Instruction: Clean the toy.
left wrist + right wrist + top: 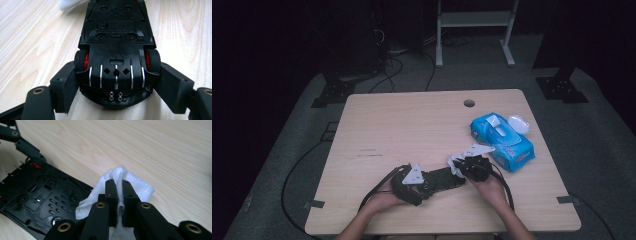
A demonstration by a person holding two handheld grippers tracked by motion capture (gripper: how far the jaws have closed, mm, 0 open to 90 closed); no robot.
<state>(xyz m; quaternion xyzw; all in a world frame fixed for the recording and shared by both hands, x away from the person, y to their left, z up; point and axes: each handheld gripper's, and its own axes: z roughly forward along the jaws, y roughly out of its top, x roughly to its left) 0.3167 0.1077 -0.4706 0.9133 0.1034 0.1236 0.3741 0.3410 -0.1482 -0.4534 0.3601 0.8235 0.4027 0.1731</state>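
- While flipped belly-up, toy car (pixel 116 50) sits clamped at its tail end between the pads of the left gripper (pixel 412 182), low and centre in the high view, resting on the table (pixel 412 125).
- In the left gripper view, pressed from both sides just behind the rear wheels (pixel 80 60); black underside fully exposed, facing up.
- Right gripper (pixel 119 195) pinched tight on a folded white wipe (pixel 135 186), jaws nearly meeting with only the cloth between.
- In the right gripper view, wipe poised at the edge of the car's underside, touching or just short of it; cannot tell which.
- Judged as mid-cleaning: wipe already out of the blue pack (pixel 502 140), which lies at the right of the high view with its lid flipped open.
- No dirt or wet streaks visible, so cleaned share cannot be told.
- Probably left: swiping along the underside, then turning the car back onto its wheels.
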